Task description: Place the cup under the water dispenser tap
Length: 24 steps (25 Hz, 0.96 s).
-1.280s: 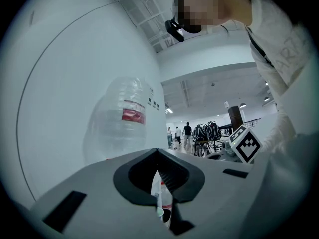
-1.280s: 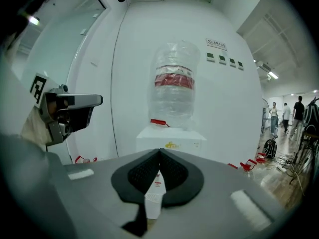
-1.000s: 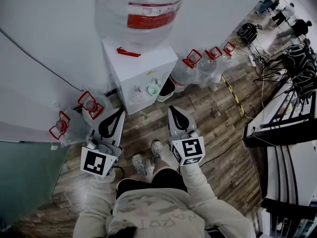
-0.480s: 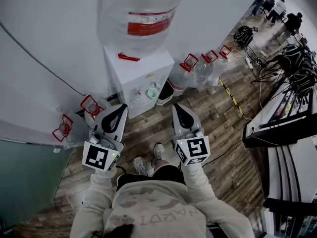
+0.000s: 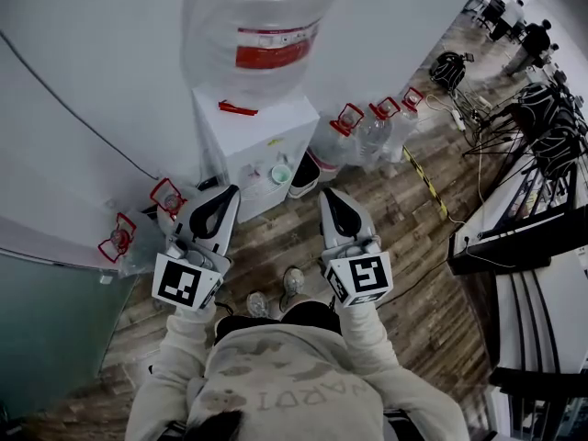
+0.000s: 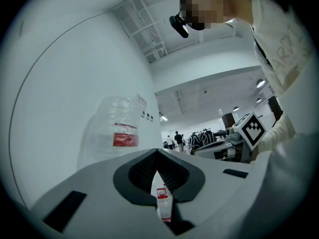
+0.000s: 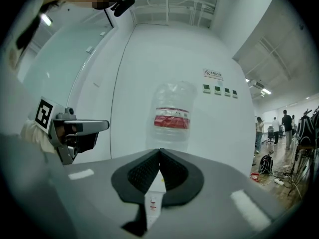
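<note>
A pale green cup (image 5: 281, 174) stands on the front ledge of the white water dispenser (image 5: 248, 136), close under its taps. A big clear bottle (image 5: 262, 26) with a red label sits on top of the dispenser. My left gripper (image 5: 225, 196) is held out in front of the dispenser's left side, its jaws together and nothing between them. My right gripper (image 5: 331, 197) hangs just right of the cup, short of it, also shut and empty. In the left gripper view the left gripper (image 6: 157, 153) points at the big bottle (image 6: 117, 133). The right gripper (image 7: 159, 151) faces the same bottle (image 7: 172, 116).
Spare water bottles with red handles stand on the wooden floor left of the dispenser (image 5: 168, 197) and right of it (image 5: 367, 122). A dark bin (image 5: 305, 175) sits by the dispenser's right foot. Desks with equipment (image 5: 524, 209) fill the right side; people stand far back (image 5: 528, 39).
Both grippers have risen and now sit closer to the dispenser's front in the head view. Their jaws stayed shut. The cup has not moved.
</note>
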{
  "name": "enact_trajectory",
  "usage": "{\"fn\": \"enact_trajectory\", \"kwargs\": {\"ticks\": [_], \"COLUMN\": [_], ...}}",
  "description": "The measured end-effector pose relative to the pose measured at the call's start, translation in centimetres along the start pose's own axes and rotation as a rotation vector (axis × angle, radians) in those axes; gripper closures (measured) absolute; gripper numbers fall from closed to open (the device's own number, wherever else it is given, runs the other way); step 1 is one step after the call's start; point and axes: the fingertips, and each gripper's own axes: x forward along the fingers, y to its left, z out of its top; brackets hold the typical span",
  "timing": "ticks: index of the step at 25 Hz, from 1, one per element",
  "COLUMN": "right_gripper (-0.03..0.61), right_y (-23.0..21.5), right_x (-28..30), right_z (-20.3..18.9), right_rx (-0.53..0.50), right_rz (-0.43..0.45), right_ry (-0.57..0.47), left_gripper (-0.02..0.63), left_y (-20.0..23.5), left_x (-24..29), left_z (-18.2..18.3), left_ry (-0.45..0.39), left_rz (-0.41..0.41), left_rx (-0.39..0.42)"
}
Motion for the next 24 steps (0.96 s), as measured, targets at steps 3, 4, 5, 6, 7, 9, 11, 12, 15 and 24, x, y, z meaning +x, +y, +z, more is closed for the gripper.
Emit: {"fn": "enact_trajectory", "kwargs": {"ticks": [3,4,5,6,7,9,11,12,15,24], "right_gripper": [0.569,0.569,0.569,0.569,0.569,0.569,0.569,0.569,0.569,0.569], "right_y": [0.2,0.3,0.3,0.4,0.4,0.6,0.6,0.6,0.7,0.9], "right_x": [-0.5,-0.6,-0.7,-0.8,-0.9,-1.1,-1.1,-1.2,-1.1,-1.3], "right_z": [0.7,0.9,1.2,1.4,1.5,1.8,1.9,1.9,2.1,2.4], "right_rx": [-0.006,-0.008,-0.010,-0.010,-0.013,-0.021,-0.019,-0.017,-0.013,-0.025], "right_rz": [0.003,0.005,0.006,0.006,0.007,0.008,0.004,0.002,0.003,0.011], "right_ry": [-0.012,-0.015,-0.019,-0.023,-0.026,-0.031,-0.039,-0.042,-0.050,-0.055], "left_gripper": [0.609,0.609,0.609,0.609,0.609,0.609,0.609,0.609,0.609,0.609], "left_y": [-0.3,-0.4,-0.4,-0.5,-0.6,-0.8,-0.8,-0.9,-0.9,-1.3], "left_x": [-0.2,-0.2,-0.3,-0.3,-0.4,-0.5,-0.6,-0.6,-0.6,-0.6], "left_z": [0.6,0.7,0.8,0.9,1.0,1.1,1.1,1.1,1.2,1.3], "left_ry": [-0.009,-0.011,-0.011,-0.011,-0.011,-0.012,-0.016,-0.019,-0.024,-0.025], "left_rz": [-0.012,-0.012,-0.012,-0.011,-0.012,-0.013,-0.014,-0.014,-0.014,-0.015], "left_rx": [0.021,0.028,0.030,0.031,0.030,0.029,0.029,0.029,0.029,0.030]}}
